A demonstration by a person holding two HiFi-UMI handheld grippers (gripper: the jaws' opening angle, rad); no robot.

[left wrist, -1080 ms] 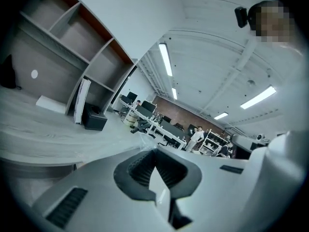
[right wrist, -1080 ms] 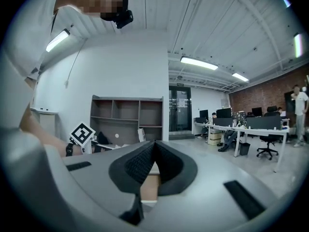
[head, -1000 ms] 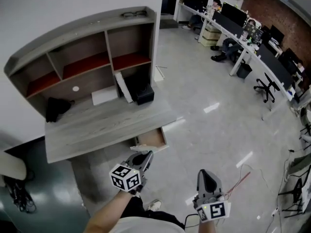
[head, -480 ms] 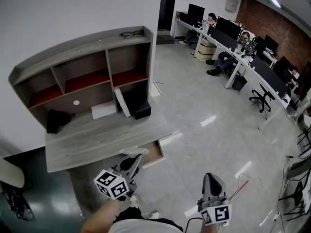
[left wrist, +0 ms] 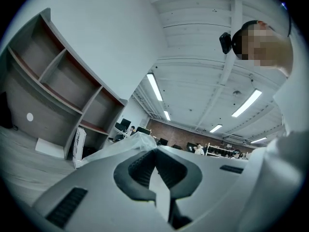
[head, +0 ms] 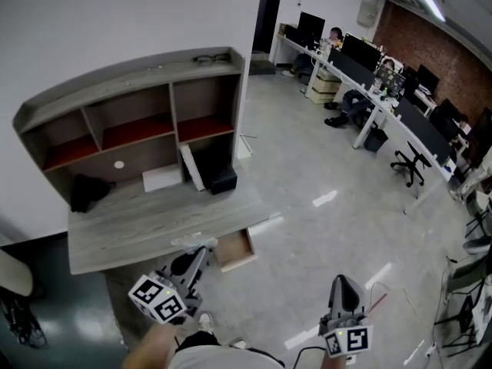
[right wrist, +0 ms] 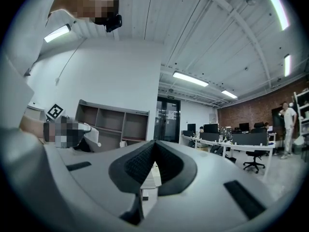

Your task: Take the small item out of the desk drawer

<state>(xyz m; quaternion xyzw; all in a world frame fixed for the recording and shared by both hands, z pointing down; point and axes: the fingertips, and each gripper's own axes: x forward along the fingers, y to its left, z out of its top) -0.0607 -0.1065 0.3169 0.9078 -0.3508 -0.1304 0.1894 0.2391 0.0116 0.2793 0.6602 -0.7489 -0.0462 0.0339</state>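
The grey desk [head: 146, 225] has its small wooden drawer [head: 235, 250] pulled out at the front right, and the drawer looks empty. My left gripper [head: 201, 252] is at the desk's front edge, just left of the drawer. It is shut on a small item in a clear plastic bag [head: 191, 242]. In the left gripper view the bag [left wrist: 126, 147] sticks out past the closed tips of that gripper [left wrist: 155, 152]. My right gripper [head: 344, 282] hangs over the floor to the right, shut and holding nothing [right wrist: 154, 143].
A hutch with shelves [head: 131, 121] rises at the desk's back. On the desk lie a black bag [head: 83, 191], a white sheet [head: 161, 178], a leaning white board [head: 192, 167] and a black box [head: 223, 180]. Office desks with seated people [head: 369, 60] fill the far right.
My left gripper has risen from the open drawer to the desk's front edge, carrying the bagged item left and up. The right gripper rose a little.
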